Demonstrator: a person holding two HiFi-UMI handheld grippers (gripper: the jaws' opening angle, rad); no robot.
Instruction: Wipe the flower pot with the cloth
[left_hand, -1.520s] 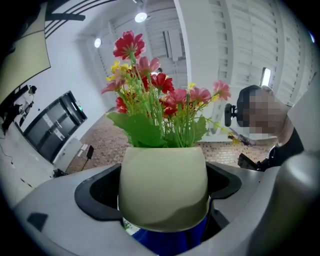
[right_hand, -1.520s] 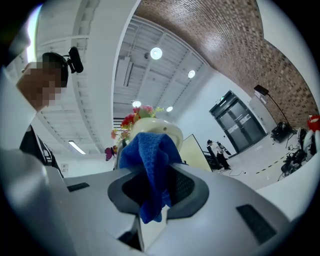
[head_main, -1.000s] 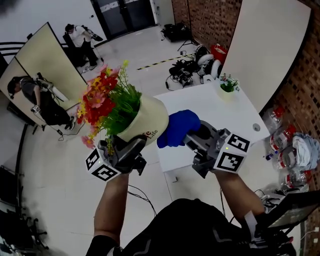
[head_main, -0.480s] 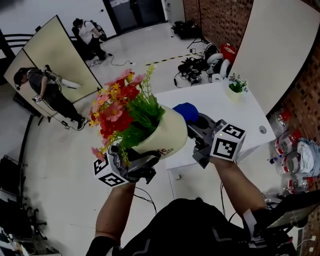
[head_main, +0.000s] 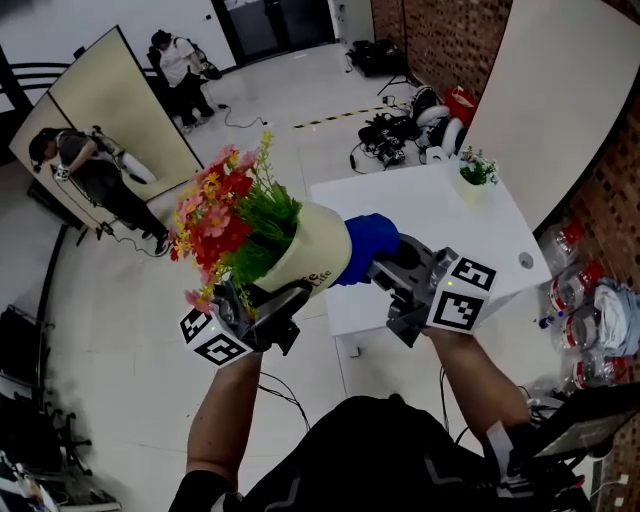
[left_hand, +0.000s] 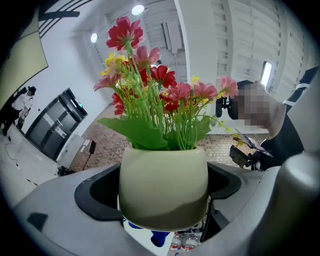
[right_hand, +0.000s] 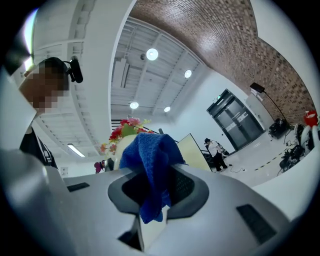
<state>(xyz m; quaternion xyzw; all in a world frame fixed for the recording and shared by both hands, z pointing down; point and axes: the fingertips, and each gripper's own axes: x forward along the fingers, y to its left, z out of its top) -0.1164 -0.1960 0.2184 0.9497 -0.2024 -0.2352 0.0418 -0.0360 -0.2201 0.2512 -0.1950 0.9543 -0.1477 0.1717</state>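
A cream flower pot (head_main: 305, 255) with red, pink and yellow flowers and green leaves is held tilted in the air in the head view, my left gripper (head_main: 262, 308) shut on its base. The left gripper view shows the pot (left_hand: 164, 185) filling the gap between the jaws of the left gripper (left_hand: 165, 192). My right gripper (head_main: 392, 268) is shut on a blue cloth (head_main: 365, 246), which is pressed against the pot's right side. In the right gripper view the cloth (right_hand: 150, 165) hangs bunched between the jaws of the right gripper (right_hand: 152, 192), the flowers (right_hand: 125, 131) just behind it.
A white table (head_main: 430, 230) lies below and behind the grippers, with a small potted plant (head_main: 473, 172) near its far corner. Bags and cables lie on the floor beyond. Water bottles (head_main: 585, 320) lie at the right. Two people stand at the far left by a panel.
The pot swung right and back left, ending more upright. The cloth slid behind the pot's side, then returned into sight against it.
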